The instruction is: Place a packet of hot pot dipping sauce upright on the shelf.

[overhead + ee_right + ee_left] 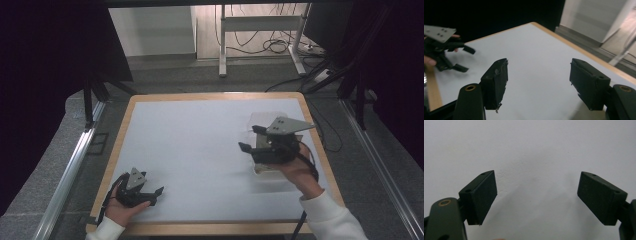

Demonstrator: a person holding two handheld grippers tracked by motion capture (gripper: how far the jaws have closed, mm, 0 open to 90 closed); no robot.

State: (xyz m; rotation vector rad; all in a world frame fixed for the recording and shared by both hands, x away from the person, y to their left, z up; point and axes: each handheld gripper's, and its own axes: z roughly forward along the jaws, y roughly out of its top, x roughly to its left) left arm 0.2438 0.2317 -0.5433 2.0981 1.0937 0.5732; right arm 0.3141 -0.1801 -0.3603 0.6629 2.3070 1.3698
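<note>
My left gripper (157,196) rests low over the near left corner of the white table top (200,145), held by a hand. Its jaws stand wide open with bare white surface between them (537,178). My right gripper (249,138) is raised over the right side of the table, pointing left, open and holding nothing (539,66). The right gripper view also takes in the left gripper (446,50) farther off. A clear plastic item (265,171) lies on the table under the right hand, mostly hidden, so I cannot tell what it is.
The white top has a wooden rim (210,229). Metal rails (70,165) run along both sides on the grey floor. Black curtains hang left and right. A desk frame (260,22) with loose cables stands beyond the far edge.
</note>
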